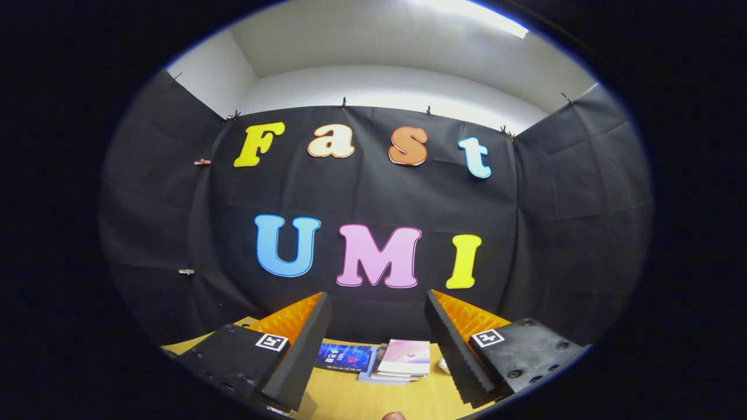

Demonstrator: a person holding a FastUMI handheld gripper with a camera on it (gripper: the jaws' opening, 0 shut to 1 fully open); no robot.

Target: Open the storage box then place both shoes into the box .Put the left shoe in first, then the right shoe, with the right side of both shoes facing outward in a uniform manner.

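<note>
Fingers of your gripper point(376, 326) stand spread, holding nothing, aimed high at the booth wall. Books point(391, 361) lie on the wooden table point(350, 399) just ahead. Box and shoes are unseen; opening likely comes first, so tilt down to find them.

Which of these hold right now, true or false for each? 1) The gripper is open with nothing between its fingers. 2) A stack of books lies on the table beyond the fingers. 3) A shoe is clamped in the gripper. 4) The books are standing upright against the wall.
1) True: the gripper is open, its fingers wide apart and holding nothing.
2) True: the books lie on the wooden table, beyond the fingers.
3) False: the fingers press on nothing.
4) False: the books lie flat, stacked on the table.
</note>
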